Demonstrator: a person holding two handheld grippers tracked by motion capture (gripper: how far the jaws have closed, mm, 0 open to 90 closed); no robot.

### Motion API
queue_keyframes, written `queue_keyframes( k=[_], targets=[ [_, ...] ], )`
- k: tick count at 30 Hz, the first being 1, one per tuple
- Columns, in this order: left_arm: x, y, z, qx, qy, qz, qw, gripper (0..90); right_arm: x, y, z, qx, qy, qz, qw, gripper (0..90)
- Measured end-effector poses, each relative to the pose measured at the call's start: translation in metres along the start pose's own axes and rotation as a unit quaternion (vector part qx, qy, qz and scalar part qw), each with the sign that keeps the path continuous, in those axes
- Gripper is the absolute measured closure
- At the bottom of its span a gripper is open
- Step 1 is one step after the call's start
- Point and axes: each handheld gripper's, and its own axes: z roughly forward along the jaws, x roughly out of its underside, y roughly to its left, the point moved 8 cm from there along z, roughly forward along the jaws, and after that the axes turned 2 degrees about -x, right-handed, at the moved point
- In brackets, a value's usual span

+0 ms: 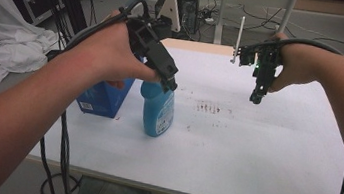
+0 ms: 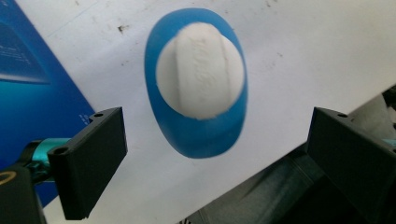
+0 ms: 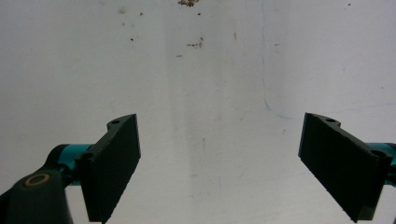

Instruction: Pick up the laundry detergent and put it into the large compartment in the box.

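Left hand-held gripper (image 1: 170,84) is pointing down right above the blue bottle (image 1: 157,109), jaws spread wide either side of its white cap (image 2: 201,70), not touching. Bottle is standing upright on the counter (image 1: 254,148) beside a blue box (image 1: 104,99). Right hand-held gripper (image 1: 255,98) is hanging open above bare counter.

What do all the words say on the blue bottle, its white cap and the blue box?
None of the texts can be read.
Blue bottle: a white label with small print, too small to read.
White cap: raised lettering, too blurred to read.
Blue box: a small white label and faint print, too small and blurred to read.
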Motion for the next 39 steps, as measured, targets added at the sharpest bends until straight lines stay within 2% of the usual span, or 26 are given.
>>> queue_keyframes(
  k=[6,10,14,19,26,29,31,33,39],
  targets=[
    [-0.005,0.005,0.013,0.001,0.006,-0.014,0.9999,5.4,-0.001,0.0,0.001,0.0,0.002,0.0,1.0,11.9],
    [-0.007,0.008,0.025,-0.013,0.012,-0.029,0.9994,5.4,-0.002,-0.001,0.003,0.002,0.002,-0.001,1.0,11.9],
    [-0.009,0.008,0.029,-0.03,0.011,-0.033,0.9989,5.4,-0.002,0.0,0.002,0.003,0.003,-0.001,1.0,11.9],
    [-0.01,0.007,0.034,-0.045,0.016,-0.034,0.9983,5.5,-0.002,-0.001,0.003,0.007,0.002,-0.004,1.0,11.9],
    [-0.013,0.003,0.04,-0.039,0.018,-0.036,0.9984,5.5,-0.001,-0.001,0.003,0.007,0.001,-0.004,1.0,11.9],
    [-0.014,0.004,0.041,-0.043,0.018,-0.03,0.9985,5.5,-0.002,-0.001,0.004,0.006,0.003,-0.004,1.0,11.9],
    [-0.015,0.003,0.042,-0.043,0.014,-0.026,0.9987,9.4,-0.002,-0.001,0.004,0.007,0.002,-0.005,1.0,11.9],
    [-0.015,0.002,0.043,-0.044,0.01,-0.027,0.9986,9.6,-0.002,-0.001,0.004,0.007,0.002,-0.005,1.0,11.9],
    [-0.015,0.005,0.045,-0.048,0.016,-0.024,0.9984,13.4,-0.001,-0.003,0.005,0.004,0.003,-0.001,1.0,11.9]
  ],
)
